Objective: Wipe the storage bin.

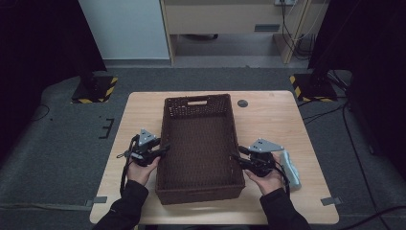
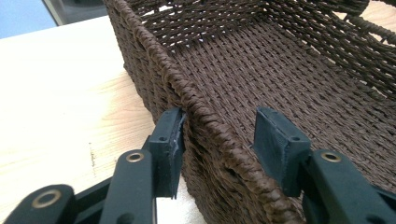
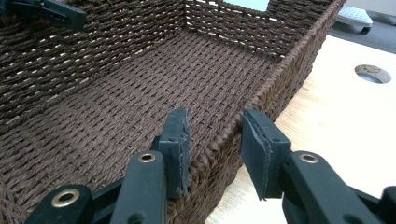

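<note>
An empty brown woven basket (image 1: 198,101) stands in the middle of the wooden table (image 1: 273,120). My left gripper (image 1: 164,150) is at the basket's left rim, held in a hand. In the left gripper view it (image 2: 224,140) is open and straddles the rim (image 2: 205,121), with one jaw outside against the wall and the other inside. My right gripper (image 1: 236,157) is at the right rim. In the right gripper view it (image 3: 215,144) is open astride the rim (image 3: 261,95), not pinching it. The basket floor (image 3: 116,107) is bare.
A pale grey device (image 1: 291,168) lies on the table just right of my right hand. A round cable hole (image 1: 242,103) sits behind the basket's far right corner. Yellow-and-black striped stand bases (image 1: 94,89) rest on the floor beyond the table.
</note>
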Demonstrator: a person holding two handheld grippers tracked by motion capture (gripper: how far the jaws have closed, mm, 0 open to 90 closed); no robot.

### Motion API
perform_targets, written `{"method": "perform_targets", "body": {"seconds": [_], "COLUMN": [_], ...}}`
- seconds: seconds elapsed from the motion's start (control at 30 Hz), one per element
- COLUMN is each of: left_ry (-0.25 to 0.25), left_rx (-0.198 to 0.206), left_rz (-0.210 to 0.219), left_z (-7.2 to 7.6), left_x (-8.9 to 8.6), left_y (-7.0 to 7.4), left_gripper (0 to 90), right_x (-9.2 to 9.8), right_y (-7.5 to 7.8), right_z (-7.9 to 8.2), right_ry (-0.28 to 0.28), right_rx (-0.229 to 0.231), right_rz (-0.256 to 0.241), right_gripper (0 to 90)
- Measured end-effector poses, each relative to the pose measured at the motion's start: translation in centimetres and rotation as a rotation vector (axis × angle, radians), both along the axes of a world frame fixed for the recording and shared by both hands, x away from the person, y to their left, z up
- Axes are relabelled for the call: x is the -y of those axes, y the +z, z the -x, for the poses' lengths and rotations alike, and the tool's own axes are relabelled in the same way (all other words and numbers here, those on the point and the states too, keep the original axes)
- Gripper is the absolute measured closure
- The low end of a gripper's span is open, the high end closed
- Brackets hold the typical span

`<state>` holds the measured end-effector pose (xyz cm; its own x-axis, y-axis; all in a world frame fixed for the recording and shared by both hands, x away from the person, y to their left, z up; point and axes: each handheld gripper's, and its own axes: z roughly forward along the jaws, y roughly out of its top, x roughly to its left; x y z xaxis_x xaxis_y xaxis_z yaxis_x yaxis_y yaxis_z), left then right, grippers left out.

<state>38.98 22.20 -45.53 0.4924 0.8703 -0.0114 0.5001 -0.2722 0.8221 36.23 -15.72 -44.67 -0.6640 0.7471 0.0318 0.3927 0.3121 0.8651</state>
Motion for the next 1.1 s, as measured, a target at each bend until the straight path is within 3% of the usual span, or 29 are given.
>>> {"method": "perform_targets", "body": {"seconds": [0.1,0.17,0.27,0.3,0.5,0.57,0.67,0.8,0.97,1.1], "left_ry": [-0.002,-0.001,-0.003,-0.005,-0.006,-0.009,-0.004,0.003,-0.007,-0.016], "left_rx": [-0.002,0.001,0.002,0.004,0.007,-0.009,0.000,-0.003,-0.015,-0.014], "left_rz": [-0.021,-0.033,-0.024,-0.023,-0.032,-0.030,-0.056,-0.056,-0.026,-0.035], "left_z": [-0.1,-0.3,-0.4,-0.4,-0.5,-0.4,-0.2,-0.2,-0.3,-0.5], "left_x": [0.2,0.2,0.1,0.1,0.0,0.0,0.2,0.3,0.1,0.0], "left_y": [0.1,0.2,0.1,0.1,0.1,0.2,0.3,0.3,0.2,0.2], "left_gripper": [54.5,55.3,55.7,55.7,56.8,57.8,58.0,56.8,57.4,56.9], "right_x": [0.0,-0.1,-0.4,-0.3,-0.5,-0.6,-0.5,-0.2,1.8,4.3], "right_y": [0.0,-0.1,-0.5,-0.7,-0.5,-0.4,-0.4,-0.2,1.0,1.2], "right_z": [-0.4,-0.8,-1.4,-1.4,-0.8,-0.5,-0.3,-0.5,-0.7,-1.0], "right_ry": [-0.026,-0.036,-0.049,-0.045,-0.042,-0.047,-0.044,-0.037,-0.089,-0.160], "right_rx": [0.016,0.027,0.022,0.016,0.000,-0.002,-0.005,-0.008,0.053,0.060], "right_rz": [-0.029,-0.014,-0.013,-0.034,-0.028,-0.024,-0.021,-0.027,-0.080,-0.073], "right_gripper": [57.4,56.6,57.3,58.0,59.4,59.3,58.7,52.6,42.9,40.9]}}
